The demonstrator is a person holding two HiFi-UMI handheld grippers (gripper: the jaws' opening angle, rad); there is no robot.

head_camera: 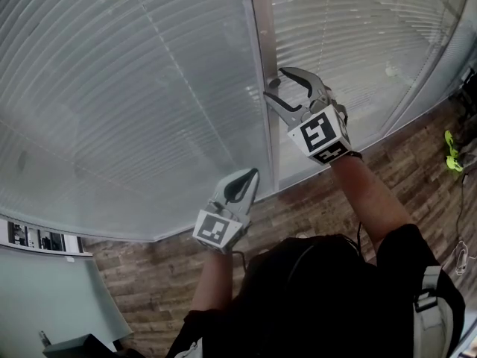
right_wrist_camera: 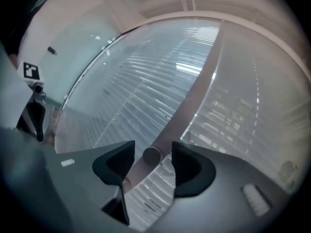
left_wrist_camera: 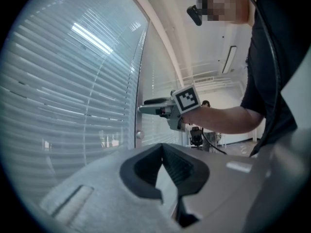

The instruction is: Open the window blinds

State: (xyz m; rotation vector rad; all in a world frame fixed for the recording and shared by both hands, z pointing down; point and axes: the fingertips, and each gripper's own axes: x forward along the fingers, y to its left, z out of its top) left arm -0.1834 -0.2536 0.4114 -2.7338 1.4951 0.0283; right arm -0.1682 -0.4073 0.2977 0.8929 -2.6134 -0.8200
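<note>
Right gripper view: right gripper (right_wrist_camera: 153,150) jaws spread, knob (right_wrist_camera: 151,156) between; left gripper (left_wrist_camera: 162,146) pressed together, empty.

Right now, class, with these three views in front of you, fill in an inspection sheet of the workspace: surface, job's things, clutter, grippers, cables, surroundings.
Surface: wood-pattern floor below the glass wall; no table seen.
Job's things: blinds lowered across both panes; small round knob on the upright frame between them.
Clutter: a yellow-green thing on the floor at far right.
Grippers: right gripper open, knob between its jaws, pads not pressing; left gripper shut, empty, held lower.
Cables: a thin cable on the floor at right.
Surroundings: a person in a dark top; a strip of small pictures at lower left.
</note>
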